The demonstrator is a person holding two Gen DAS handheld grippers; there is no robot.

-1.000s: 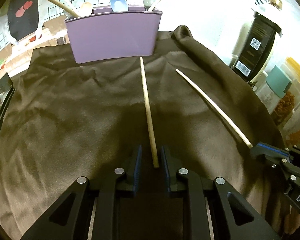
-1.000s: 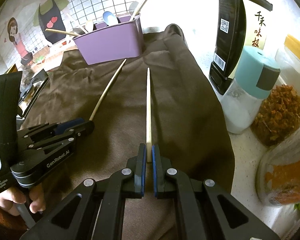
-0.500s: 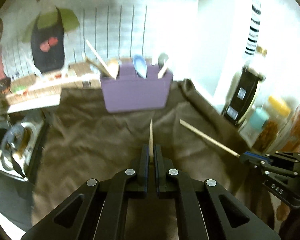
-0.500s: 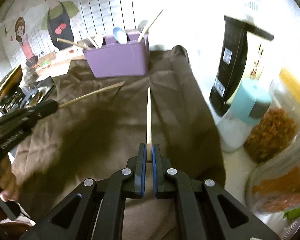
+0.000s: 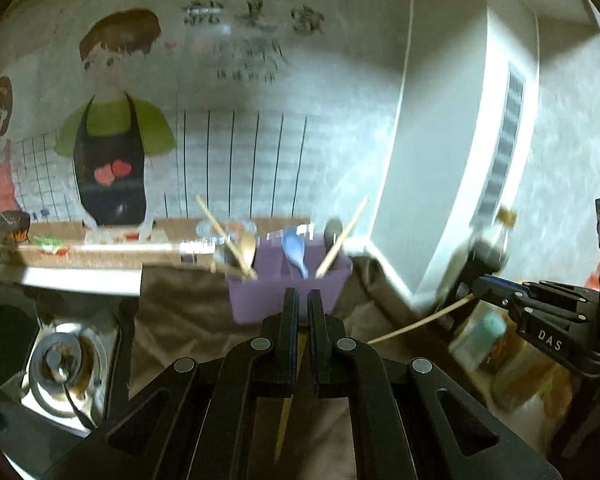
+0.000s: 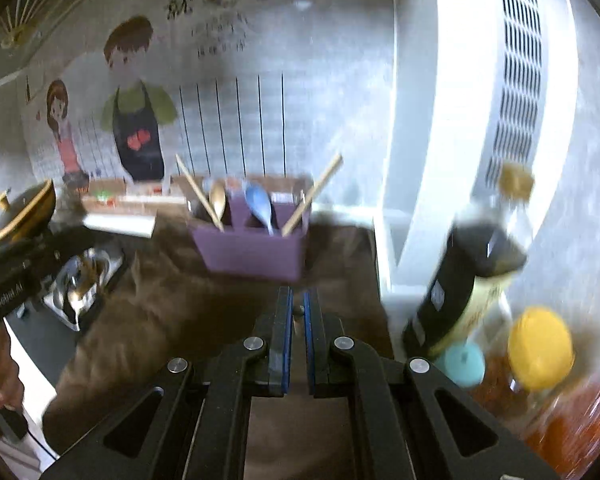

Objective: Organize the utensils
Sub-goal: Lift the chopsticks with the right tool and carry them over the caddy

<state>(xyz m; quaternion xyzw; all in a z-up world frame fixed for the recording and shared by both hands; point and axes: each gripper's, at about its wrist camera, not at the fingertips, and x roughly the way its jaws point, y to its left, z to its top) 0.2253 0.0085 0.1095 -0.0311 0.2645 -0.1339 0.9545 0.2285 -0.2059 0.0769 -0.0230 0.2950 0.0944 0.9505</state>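
Purple caddy (image 5: pixel 288 292) stands on the brown cloth (image 5: pixel 180 320) at the counter's far side; it holds a wooden spoon (image 5: pixel 247 249), a blue spoon (image 5: pixel 294 250) and chopsticks leaning outward. Left tool (image 5: pixel 302 316) is pinching a chopstick (image 5: pixel 286 412) that hangs down beneath it. Right tool (image 6: pixel 296 316) is pinching a second chopstick (image 5: pixel 420 322), seen end-on in its own view. Dark bottle (image 6: pixel 460 284) and jars stand to the right, a stove burner (image 5: pixel 60 356) to the left.

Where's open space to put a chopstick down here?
Bare brown cloth stretches between the purple holder and the stove. The right edge is crowded with the dark bottle and jars.
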